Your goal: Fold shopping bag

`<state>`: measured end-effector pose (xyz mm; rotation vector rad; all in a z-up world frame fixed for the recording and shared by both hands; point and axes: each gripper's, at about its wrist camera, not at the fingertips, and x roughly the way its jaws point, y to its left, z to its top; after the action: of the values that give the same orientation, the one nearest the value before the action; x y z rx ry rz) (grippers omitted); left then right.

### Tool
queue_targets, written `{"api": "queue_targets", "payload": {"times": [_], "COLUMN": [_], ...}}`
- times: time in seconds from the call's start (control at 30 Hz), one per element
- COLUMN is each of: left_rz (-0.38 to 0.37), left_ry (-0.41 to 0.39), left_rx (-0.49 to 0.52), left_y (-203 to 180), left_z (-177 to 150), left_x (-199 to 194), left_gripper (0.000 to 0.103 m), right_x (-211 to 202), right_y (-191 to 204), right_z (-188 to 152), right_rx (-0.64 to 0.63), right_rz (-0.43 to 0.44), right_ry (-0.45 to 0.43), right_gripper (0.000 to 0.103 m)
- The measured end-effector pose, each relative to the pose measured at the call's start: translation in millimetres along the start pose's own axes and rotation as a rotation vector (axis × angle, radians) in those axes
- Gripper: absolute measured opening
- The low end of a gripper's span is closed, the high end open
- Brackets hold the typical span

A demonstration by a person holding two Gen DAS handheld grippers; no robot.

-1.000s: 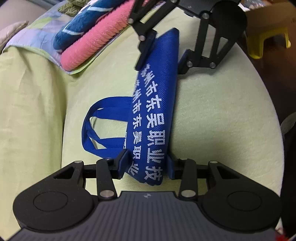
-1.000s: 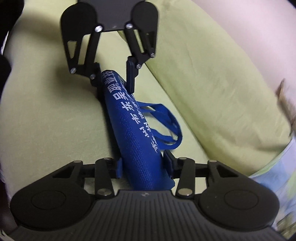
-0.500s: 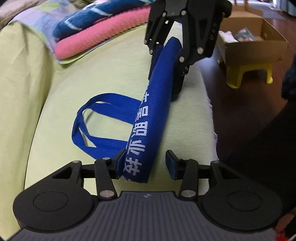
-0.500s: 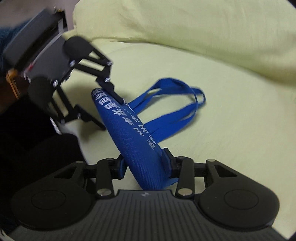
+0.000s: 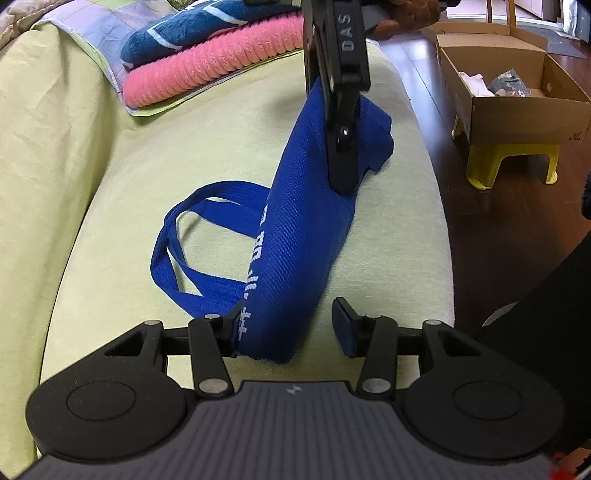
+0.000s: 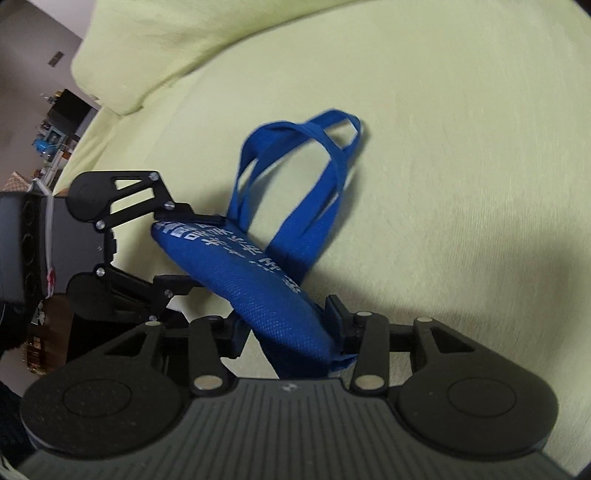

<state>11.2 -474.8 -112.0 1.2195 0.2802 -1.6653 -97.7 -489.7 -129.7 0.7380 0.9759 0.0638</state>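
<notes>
The right tongs (image 6: 286, 328) pinch one end of the folded blue bag (image 5: 295, 236) mid-frame above the couch (image 5: 221, 122); the left tongs (image 5: 284, 328) stand apart, bag only leaning on one finger. That loose end could sag and unroll, handles (image 5: 177, 243) trailing.

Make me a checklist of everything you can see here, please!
Surface: green sofa cushion.
Job's things: blue shopping bag, folded into a long strip; its handles lie on the cushion.
Clutter: folded pink towel and blue towel stacked at the far end.
Grippers: left gripper open, bag end against one finger; right gripper shut on the other end.
Cables: nothing seen.
Surroundings: cardboard box on a yellow stool, wood floor.
</notes>
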Motion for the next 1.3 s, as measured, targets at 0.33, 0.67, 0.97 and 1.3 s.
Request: {"api": "queue_targets", "payload": {"times": [0.33,0.67,0.97,1.3], "left_rz": [0.002,0.05,0.085,0.116], "left_ry": [0.014,0.027,0.025,-0.074], "left_rx": [-0.016,-0.041,-0.002,0.022], "left_y": [11.4,18.3,24.5,37.8], "left_z": [4.2,-0.3,-3.2,21.3], "left_x": [1.9,-6.1,-29.8,-51.6], "left_gripper": [0.051,0.051,0.049,0.046], "right_x": [6.8,4.3,2.9,1.6], "right_y": [-10.6,-25.2,-29.1,-24.1], "right_z": [-0.2,-1.8,9.6,39.9], "right_rx": [0.081,0.136,0.135,0.073], "right_rz": [0.044,0.072,0.04,-0.047], "right_ry": [0.059,0.085,0.125,0.178], "right_gripper": [0.041,0.038,0.038,0.04]}}
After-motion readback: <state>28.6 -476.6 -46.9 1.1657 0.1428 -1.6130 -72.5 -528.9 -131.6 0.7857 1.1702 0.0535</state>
